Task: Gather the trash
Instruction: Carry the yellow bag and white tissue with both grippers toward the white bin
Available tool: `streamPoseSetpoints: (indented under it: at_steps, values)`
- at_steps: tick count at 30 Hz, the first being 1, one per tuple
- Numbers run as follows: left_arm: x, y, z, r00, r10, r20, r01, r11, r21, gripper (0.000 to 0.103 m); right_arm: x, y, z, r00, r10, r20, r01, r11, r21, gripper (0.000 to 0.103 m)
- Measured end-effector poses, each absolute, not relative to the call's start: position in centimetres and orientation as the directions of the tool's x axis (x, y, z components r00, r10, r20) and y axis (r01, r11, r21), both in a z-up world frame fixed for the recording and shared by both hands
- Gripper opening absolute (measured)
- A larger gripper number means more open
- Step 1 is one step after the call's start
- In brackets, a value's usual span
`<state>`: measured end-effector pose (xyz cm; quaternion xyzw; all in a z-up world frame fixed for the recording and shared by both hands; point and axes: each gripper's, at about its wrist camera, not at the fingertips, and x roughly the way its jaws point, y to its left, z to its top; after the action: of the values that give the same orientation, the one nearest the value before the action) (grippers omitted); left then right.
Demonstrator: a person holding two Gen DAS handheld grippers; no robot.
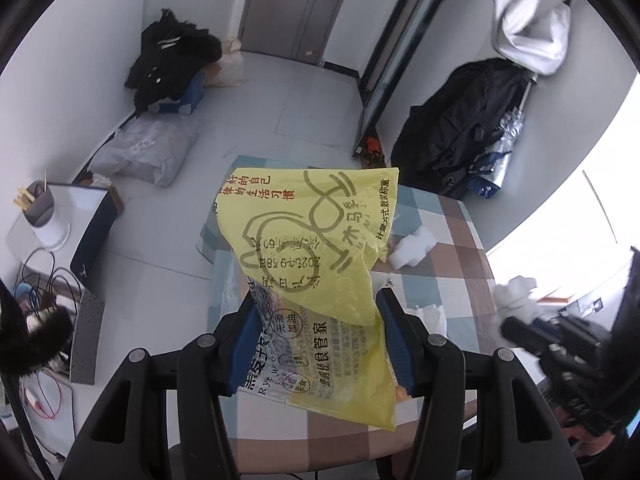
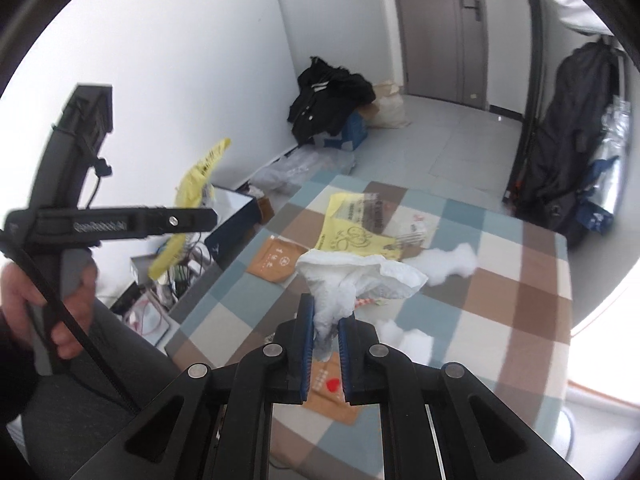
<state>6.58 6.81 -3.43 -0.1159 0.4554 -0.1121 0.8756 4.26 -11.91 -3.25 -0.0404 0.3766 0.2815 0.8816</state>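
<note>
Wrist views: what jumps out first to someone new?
The yellow printed bag fills the middle of the left wrist view, held up between the left tool's fingers above the checked table. In the right wrist view, the right tool pinches a crumpled white tissue over more wrappers and tissue scattered on that table.

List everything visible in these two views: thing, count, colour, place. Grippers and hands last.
yellow bag: 1, yellow and clear, in left gripper
crumpled tissue: 1, white, in right gripper
yellow wrapper: 1, on checked table
brown packets: 2, on table
loose tissues: several, white, on table
black clothes: 1 pile, by wall
dark coat: 1, hanging at right
left gripper: shut on the bag
right gripper: shut on the tissue
left hand: gripping its handle
</note>
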Motion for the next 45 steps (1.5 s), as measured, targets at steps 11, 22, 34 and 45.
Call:
streamPoseSetpoints:
  at_steps: [11, 22, 34, 45]
  values:
    - [5.1, -2.7, 1.4, 0.535, -0.408, -0.740, 0.286, 0.912, -0.296, 0.052, -0.8, -23.6, 4.0, 0.709, 0.386, -0.590, -0.390, 0.912, 0.128, 0.010]
    - [5.1, -16.3, 3.1, 0.427, -0.527, -0.735, 0.506, 0.813, -0.289, 0.052, -4.5, -37.8, 4.5, 0.799, 0.214, -0.563, -0.121, 0.973, 0.197, 0.010]
    - [8.8, -29.8, -5.1, 0.046, -0.602, -0.797, 0.560, 0.676, -0.479, 0.052, -2.7, -50.2, -6.6, 0.688, 0.110, -0.718, 0.152, 0.945, 0.290, 0.011]
    - [11.0, -36.5, -13.7, -0.154, -0.480, -0.863, 0.538, 0.692, -0.481, 0.052, 1.2, -52.7, -19.7, 0.509, 0.215, -0.834, 0.265, 0.882, 0.389, 0.013]
